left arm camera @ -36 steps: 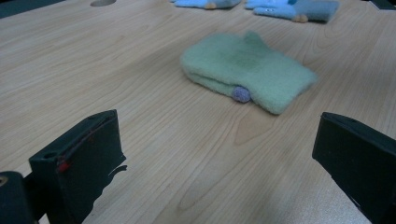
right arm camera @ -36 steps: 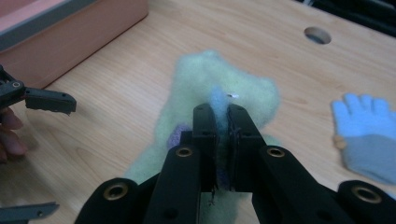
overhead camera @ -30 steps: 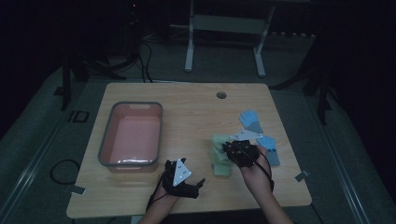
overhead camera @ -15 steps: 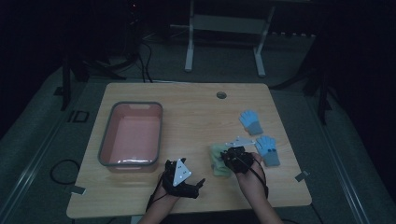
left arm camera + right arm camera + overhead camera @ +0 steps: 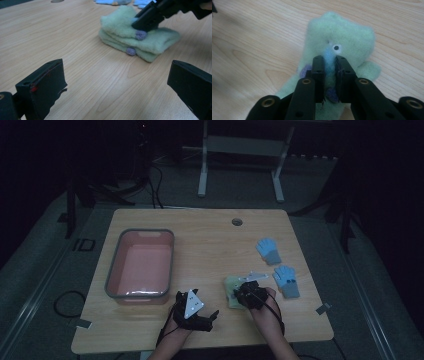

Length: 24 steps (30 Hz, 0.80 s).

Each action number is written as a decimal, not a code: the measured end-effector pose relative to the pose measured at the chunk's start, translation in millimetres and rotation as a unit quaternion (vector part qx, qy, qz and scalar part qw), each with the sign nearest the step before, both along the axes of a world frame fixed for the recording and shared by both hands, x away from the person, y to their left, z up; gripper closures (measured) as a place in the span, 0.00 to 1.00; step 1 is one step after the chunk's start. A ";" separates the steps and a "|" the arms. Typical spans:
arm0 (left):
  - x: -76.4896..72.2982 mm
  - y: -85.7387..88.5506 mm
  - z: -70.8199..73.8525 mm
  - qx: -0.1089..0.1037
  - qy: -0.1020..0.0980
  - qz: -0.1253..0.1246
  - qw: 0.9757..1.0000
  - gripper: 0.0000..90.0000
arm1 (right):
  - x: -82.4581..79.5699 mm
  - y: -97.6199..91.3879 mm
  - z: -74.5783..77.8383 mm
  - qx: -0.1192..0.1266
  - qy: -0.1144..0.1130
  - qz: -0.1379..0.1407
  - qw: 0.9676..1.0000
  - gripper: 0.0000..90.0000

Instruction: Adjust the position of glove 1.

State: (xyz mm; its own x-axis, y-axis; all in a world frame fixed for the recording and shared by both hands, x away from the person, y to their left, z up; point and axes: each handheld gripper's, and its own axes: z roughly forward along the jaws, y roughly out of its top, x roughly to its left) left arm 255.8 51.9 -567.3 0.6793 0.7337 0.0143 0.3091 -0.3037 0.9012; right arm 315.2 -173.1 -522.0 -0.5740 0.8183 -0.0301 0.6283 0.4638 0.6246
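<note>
A pair of fuzzy green gloves (image 5: 230, 289) with small purple tips lies stacked on the wooden table (image 5: 210, 245), near its front edge. In the right gripper view, my right gripper (image 5: 329, 60) points down onto the top green glove (image 5: 342, 37), its narrow jaws pinching a fold of the fabric. Those jaws have just been opening, and the fabric still fills the gap between them. In the left gripper view, the right gripper (image 5: 150, 17) rests on the green gloves (image 5: 155, 42). My left gripper (image 5: 207, 316) sits low on the table to the left of them, its jaws wide and empty (image 5: 115, 75).
A grey-rimmed pink bin (image 5: 119, 255) stands at the left of the table with nothing in it. Two light blue gloves (image 5: 269, 250) (image 5: 286, 281) lie at the right. A round cable hole (image 5: 237, 222) is near the far edge.
My right gripper has come down and slightly left with the green glove, setting it on the other green glove. The left gripper has kept still.
</note>
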 end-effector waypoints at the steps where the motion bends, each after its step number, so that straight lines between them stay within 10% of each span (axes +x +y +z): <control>1: 0.3 1.0 0.1 -0.005 0.003 0.001 1.000 0.02 | -0.7 -0.2 2.1 0.003 -0.001 0.002 1.000 0.82; 12: -3.9 3.6 3.2 0.001 -0.024 0.019 1.000 0.02 | 10.1 -32.8 22.1 0.064 -0.010 0.032 0.997 0.41; 17: -4.2 -1.8 9.8 -0.027 0.018 -0.017 0.999 0.02 | 14.3 -46.3 22.2 0.097 0.007 0.054 0.994 0.27; 24: -2.4 -11.5 16.1 -0.035 0.037 -0.058 0.997 0.05 | 21.3 -61.6 20.5 0.107 -0.025 0.111 0.988 0.21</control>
